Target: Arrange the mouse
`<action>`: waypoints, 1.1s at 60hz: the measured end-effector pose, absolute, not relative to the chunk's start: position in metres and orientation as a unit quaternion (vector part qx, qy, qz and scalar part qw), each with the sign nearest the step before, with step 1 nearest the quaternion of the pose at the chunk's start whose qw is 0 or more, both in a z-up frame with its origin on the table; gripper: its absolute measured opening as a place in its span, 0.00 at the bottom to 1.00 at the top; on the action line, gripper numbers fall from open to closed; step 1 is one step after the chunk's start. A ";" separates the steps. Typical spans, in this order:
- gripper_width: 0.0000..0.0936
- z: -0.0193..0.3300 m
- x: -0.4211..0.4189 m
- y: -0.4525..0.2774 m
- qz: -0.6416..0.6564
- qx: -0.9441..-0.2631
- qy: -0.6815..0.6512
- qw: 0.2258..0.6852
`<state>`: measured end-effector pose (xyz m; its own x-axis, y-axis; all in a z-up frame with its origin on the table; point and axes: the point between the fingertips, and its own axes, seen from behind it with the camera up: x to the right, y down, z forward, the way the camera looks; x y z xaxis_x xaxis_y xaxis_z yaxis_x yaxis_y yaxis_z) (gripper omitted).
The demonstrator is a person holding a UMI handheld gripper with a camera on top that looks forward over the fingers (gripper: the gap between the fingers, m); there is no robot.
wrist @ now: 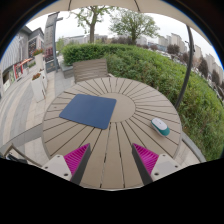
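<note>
A round slatted wooden table point(120, 135) fills the view. A blue mouse pad point(87, 110) lies flat on it, ahead and a little left of my fingers. A small white and teal mouse point(161, 126) sits near the table's right rim, ahead of my right finger. My gripper point(111, 157) is open and empty above the near part of the table, with the pink pads point(75, 157) wide apart and only bare slats between them.
A wooden chair point(91, 69) stands at the table's far side. A green hedge point(150, 62) runs behind and to the right. White chairs point(38, 85) and paving lie to the left, with houses and trees beyond.
</note>
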<state>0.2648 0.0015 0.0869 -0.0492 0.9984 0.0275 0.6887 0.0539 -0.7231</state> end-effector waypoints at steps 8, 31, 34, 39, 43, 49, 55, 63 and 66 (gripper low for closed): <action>0.91 0.061 0.262 0.037 0.270 -0.651 -0.648 0.287; 0.91 0.032 0.253 0.175 0.227 -0.688 -0.600 0.341; 0.91 0.028 0.250 0.183 0.230 -0.688 -0.597 0.342; 0.91 0.021 0.241 0.192 0.242 -0.687 -0.593 0.343; 0.91 0.016 0.230 0.198 0.255 -0.681 -0.593 0.347; 0.91 0.007 0.211 0.206 0.263 -0.677 -0.591 0.351; 0.92 0.001 0.189 0.214 0.265 -0.676 -0.587 0.358; 0.91 -0.009 0.163 0.227 0.262 -0.679 -0.580 0.366; 0.91 -0.010 0.151 0.231 0.256 -0.683 -0.577 0.369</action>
